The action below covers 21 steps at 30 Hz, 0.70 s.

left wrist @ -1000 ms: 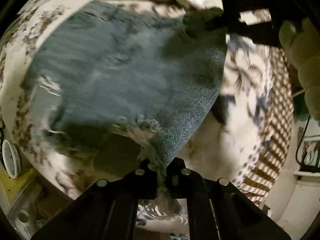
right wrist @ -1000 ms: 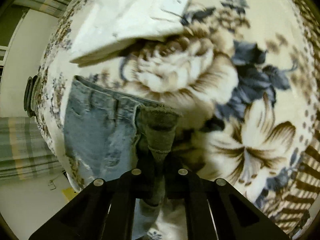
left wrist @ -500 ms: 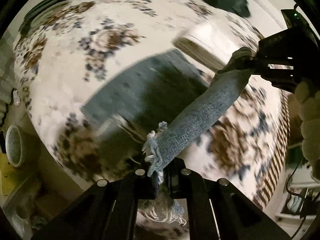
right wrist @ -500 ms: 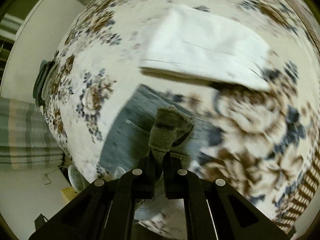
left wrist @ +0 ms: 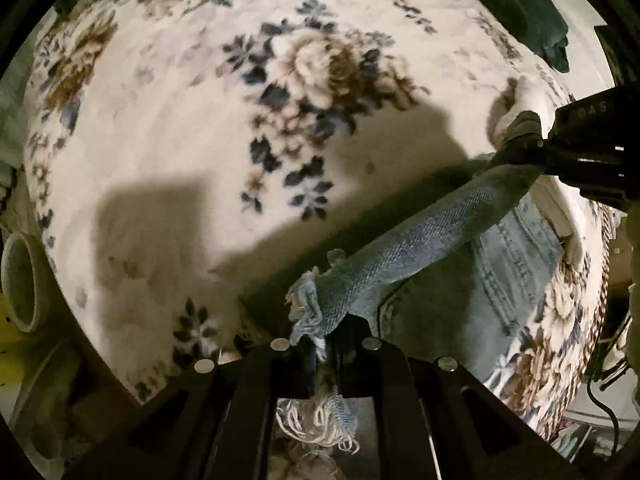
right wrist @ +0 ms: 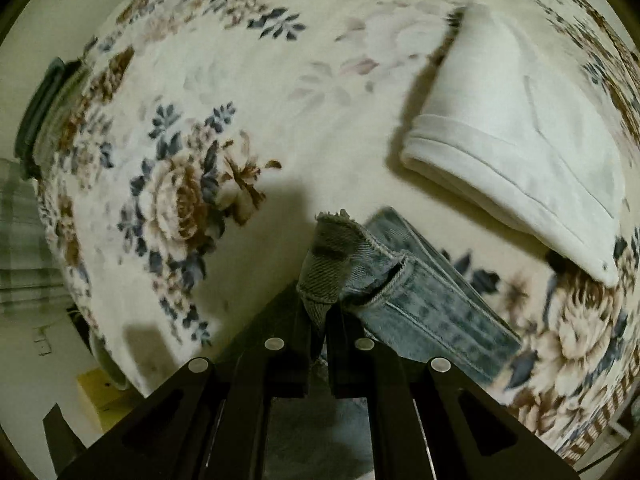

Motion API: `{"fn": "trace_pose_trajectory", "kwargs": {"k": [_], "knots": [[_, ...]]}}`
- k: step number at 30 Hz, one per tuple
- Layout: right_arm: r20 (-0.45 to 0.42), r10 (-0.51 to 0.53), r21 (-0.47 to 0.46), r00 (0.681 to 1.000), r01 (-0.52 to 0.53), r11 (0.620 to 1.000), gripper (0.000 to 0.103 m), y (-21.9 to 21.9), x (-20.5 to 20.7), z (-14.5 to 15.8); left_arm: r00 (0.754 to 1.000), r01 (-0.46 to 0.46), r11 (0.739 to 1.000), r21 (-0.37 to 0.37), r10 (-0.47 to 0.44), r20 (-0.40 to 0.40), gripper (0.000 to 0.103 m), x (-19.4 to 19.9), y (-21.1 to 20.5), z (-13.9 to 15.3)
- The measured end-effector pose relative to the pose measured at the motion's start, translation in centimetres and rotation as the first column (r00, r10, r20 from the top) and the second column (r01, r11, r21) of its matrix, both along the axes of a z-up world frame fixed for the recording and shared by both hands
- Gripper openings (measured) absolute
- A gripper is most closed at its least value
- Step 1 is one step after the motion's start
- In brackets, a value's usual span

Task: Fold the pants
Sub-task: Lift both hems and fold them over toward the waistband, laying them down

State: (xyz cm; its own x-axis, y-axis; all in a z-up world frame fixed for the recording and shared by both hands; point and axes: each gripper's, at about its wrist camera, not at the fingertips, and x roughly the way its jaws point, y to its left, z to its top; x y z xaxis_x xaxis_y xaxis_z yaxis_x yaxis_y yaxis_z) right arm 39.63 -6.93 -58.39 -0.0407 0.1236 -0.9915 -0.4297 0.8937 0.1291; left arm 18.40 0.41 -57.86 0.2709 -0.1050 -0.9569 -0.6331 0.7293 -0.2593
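While the left wrist view looked down over the floral bedspread (left wrist: 168, 168), the left gripper (left wrist: 326, 354) was clamped on the frayed hem of the jeans (left wrist: 400, 264), white threads hanging below the jaws. From there the denim leg ran taut, lifted off the bed, up and right to the right gripper (left wrist: 538, 150), which pinched the other end of it. Rest of the jeans lay flat on the bedspread lower right, under the stretched leg. A folded white garment (left wrist: 520, 100) sat just beyond the right gripper, a dark green cloth (left wrist: 536, 20) at the far edge, a pale cup (left wrist: 18, 284) off the bed at left. In the right wrist view, the right gripper (right wrist: 318, 340) was closed on a bunched fold of the jeans (right wrist: 420, 300), raw edge sticking up above the jaws, seamed denim trailing to the right onto the bedspread (right wrist: 280, 80). The folded white garment (right wrist: 520, 140) lay near, upper right, apart from the denim. Background blurred at the edges.
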Motion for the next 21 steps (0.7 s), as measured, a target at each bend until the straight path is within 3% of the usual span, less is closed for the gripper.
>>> {"fn": "trace_pose_trajectory", "kwargs": {"k": [4,7,10,12,16,21], "knots": [[-0.023,0.012,-0.034,1.000,-0.012,0.999,0.007,1.6,0.3,-1.8,0.999,-0.028,0.998,-0.056,0.027,-0.022,0.009,-0.4,0.5,-1.9],[-0.066,0.001,-0.015,0.998,-0.002,1.000,0.017,2.1,0.8,-2.3,0.995,-0.102,0.987,-0.124,0.101,-0.010,0.012,-1.3,1.5,-2.4],[-0.115,0.008,0.069,0.993,0.000,0.998,0.046,2.2,1.2,-2.0,0.988,-0.156,0.980,-0.125,0.155,-0.018,0.027,-2.2,2.5,-1.8],[-0.103,0.029,0.100,0.994,-0.019,0.995,0.070,2.2,1.1,-1.2,0.983,-0.182,0.978,-0.099,0.182,-0.011,0.036,-2.8,3.2,-0.9],[-0.064,0.079,0.143,0.995,-0.069,0.987,0.088,1.4,0.1,0.8,0.966,-0.256,0.962,-0.094,0.259,0.016,0.065,-4.7,4.6,0.7],[-0.013,0.051,0.226,0.999,-0.047,0.973,0.101,-2.7,-1.0,2.8,0.935,-0.343,0.931,-0.124,0.351,0.049,0.068,-7.6,4.0,1.6]]}}
